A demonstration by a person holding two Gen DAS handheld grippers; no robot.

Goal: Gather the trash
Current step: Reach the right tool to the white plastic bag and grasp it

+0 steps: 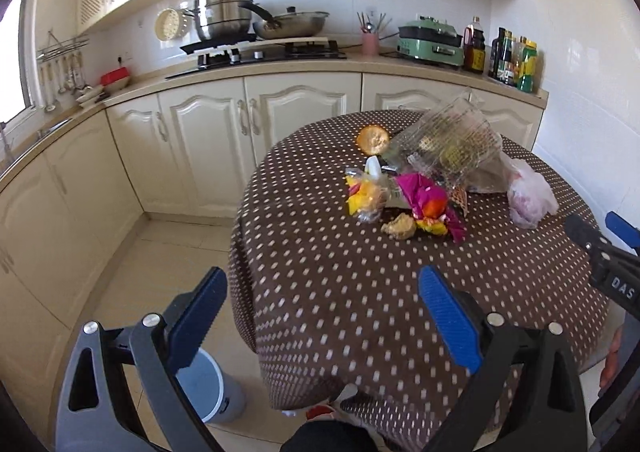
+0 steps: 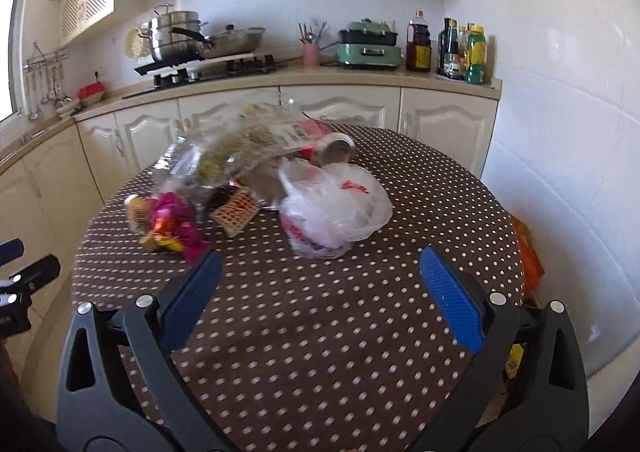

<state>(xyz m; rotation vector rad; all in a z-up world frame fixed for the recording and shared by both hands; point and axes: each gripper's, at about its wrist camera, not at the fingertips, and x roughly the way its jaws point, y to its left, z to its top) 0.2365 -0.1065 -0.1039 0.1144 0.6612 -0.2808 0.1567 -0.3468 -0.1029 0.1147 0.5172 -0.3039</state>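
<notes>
Trash lies in a heap on the round table with the brown dotted cloth [image 1: 360,292] [image 2: 320,332]. It holds a large clear plastic bag [image 1: 448,144] [image 2: 240,148], a white plastic bag [image 1: 528,196] [image 2: 336,208], pink and yellow wrappers [image 1: 428,204] [image 2: 172,220], an orange peel [image 1: 372,139] and a can [image 2: 336,148]. My left gripper [image 1: 324,312] is open and empty above the table's near left edge. My right gripper [image 2: 320,292] is open and empty over the near cloth, short of the white bag. Its tip shows in the left wrist view [image 1: 600,248].
A grey-blue bin [image 1: 212,388] stands on the floor under my left gripper, left of the table. Kitchen cabinets [image 1: 256,124] and a counter with pots [image 1: 224,16], a green cooker [image 2: 368,46] and bottles [image 2: 464,48] line the back. A white wall [image 2: 560,132] is on the right.
</notes>
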